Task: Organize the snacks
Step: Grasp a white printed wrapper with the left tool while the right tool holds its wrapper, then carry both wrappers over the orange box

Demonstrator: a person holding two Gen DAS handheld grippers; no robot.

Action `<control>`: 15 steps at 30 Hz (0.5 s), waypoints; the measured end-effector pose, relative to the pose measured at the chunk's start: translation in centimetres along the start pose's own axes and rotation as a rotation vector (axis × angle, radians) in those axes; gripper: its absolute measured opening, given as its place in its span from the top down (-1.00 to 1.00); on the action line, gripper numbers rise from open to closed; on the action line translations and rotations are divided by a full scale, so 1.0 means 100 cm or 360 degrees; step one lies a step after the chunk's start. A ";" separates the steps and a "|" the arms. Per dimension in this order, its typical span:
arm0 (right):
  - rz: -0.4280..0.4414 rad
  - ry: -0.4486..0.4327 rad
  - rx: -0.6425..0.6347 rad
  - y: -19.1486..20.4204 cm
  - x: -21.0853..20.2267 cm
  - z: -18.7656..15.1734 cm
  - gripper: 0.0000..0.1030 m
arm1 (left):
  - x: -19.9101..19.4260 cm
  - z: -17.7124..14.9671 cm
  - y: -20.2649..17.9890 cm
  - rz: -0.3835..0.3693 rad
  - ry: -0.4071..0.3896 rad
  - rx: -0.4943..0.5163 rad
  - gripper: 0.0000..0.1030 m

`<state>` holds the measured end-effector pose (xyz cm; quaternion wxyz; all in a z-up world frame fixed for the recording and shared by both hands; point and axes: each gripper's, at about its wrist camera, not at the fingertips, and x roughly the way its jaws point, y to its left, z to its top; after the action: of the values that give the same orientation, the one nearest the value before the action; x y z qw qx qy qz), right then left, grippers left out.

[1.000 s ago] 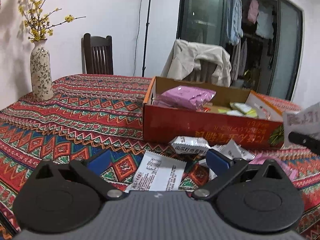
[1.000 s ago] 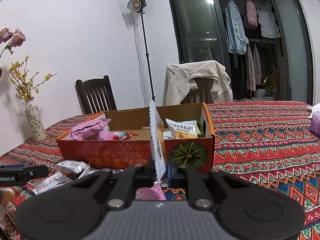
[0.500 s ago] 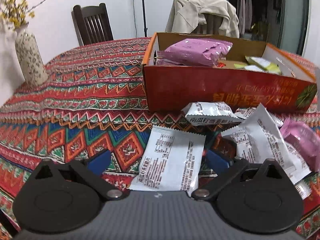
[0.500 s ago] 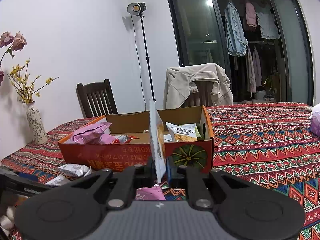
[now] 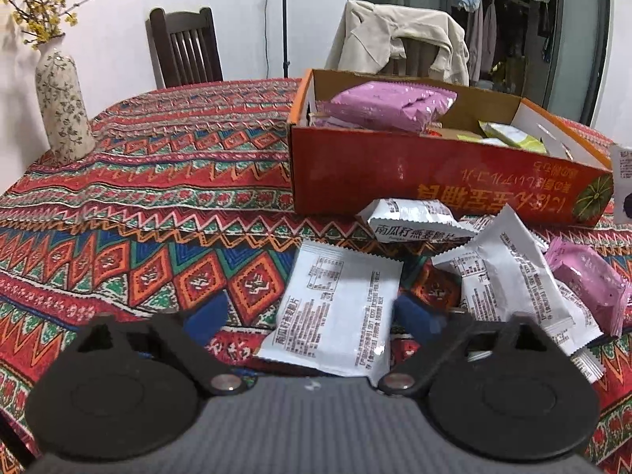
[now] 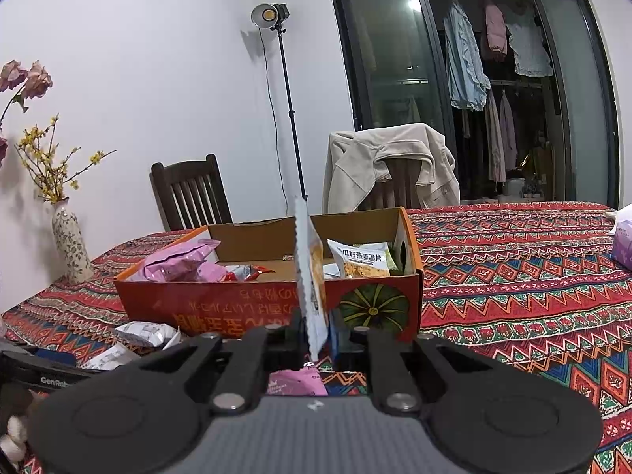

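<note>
An orange-red cardboard box (image 5: 434,181) stands on the patterned tablecloth with a pink bag (image 5: 387,106) and other snacks inside. Loose packets lie in front of it: a flat white packet (image 5: 335,308), two more white ones (image 5: 414,221) (image 5: 509,276) and a pink one (image 5: 584,280). My left gripper (image 5: 312,316) straddles the flat white packet, its jaws closing; the left pad is still clear of it. My right gripper (image 6: 316,335) is shut on a white snack packet (image 6: 310,276), held upright on edge before the box (image 6: 256,308).
A flowered vase (image 5: 63,106) stands at the table's far left. A dark wooden chair (image 5: 183,47) and a chair draped with a beige jacket (image 5: 399,39) sit behind the table. A lamp stand (image 6: 288,98) rises by the wall. A pale purple pack (image 6: 624,237) lies far right.
The left gripper has tipped down and come in over the flat white packet, and its jaws have narrowed around it. The right gripper and its packet have kept still.
</note>
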<state>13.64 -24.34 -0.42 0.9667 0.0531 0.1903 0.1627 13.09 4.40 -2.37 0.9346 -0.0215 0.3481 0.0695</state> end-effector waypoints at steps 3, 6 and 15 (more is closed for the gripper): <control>-0.0001 0.0004 -0.0001 0.000 0.000 0.000 0.78 | -0.008 -0.002 0.001 -0.0014 -0.0026 0.0001 -0.02; -0.0002 0.0004 -0.0002 0.001 0.000 0.000 0.78 | -0.014 -0.005 0.006 -0.0030 -0.0051 -0.0044 0.11; -0.0002 0.0022 0.0005 0.000 0.002 -0.001 0.78 | -0.034 -0.003 0.014 -0.0050 -0.0187 -0.0104 0.13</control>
<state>13.75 -24.28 -0.62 0.9654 0.0532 0.1973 0.1622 10.14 5.37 -0.30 0.9532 -0.0532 0.2899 0.0673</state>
